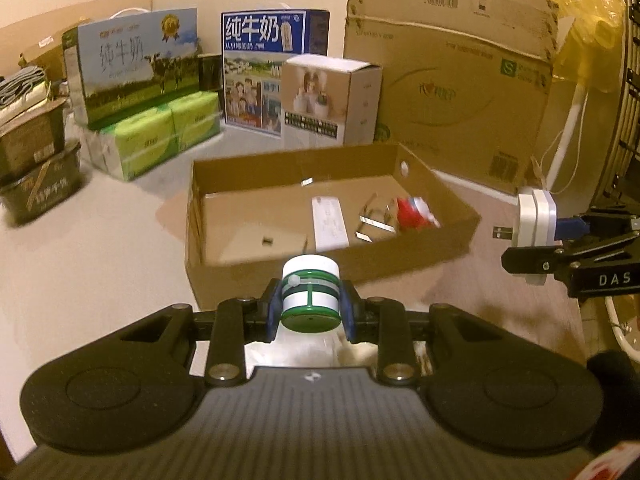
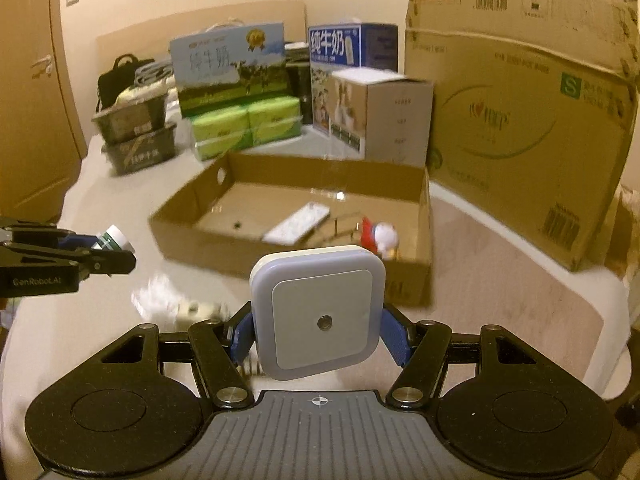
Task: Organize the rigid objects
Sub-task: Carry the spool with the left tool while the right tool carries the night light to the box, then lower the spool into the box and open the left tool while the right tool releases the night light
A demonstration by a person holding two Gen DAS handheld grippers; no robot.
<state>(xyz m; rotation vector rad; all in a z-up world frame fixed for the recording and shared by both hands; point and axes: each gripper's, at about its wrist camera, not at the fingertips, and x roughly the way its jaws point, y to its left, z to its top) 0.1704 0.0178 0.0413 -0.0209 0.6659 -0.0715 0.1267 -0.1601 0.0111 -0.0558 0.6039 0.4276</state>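
Pointing forward and somewhat downward, the left tool [image 1: 311, 307] is seen closed on one small white bottle with green bands [image 1: 310, 294], clamped between its blue pads [image 1: 273, 312] near the cap. One square white plug-in night light [image 2: 318, 318] is held in the right tool [image 2: 320, 338], its flat face toward the camera and its blue pads pressed on both sides; from the left wrist view its prongs are seen pointing sideways. Both tools are held above a pale surface, short of one shallow open cardboard tray [image 1: 256, 260]. Inside the tray are seen one white slip [image 1: 329, 222], a few shiny metal pieces [image 1: 374, 224], blurred, and one red-and-white item [image 1: 414, 212] near the right wall. Behind it stand two milk cartons [image 1: 276, 68], one small printed box [image 1: 332, 100], green packs [image 1: 160, 136] and one large cardboard box [image 1: 448, 76].
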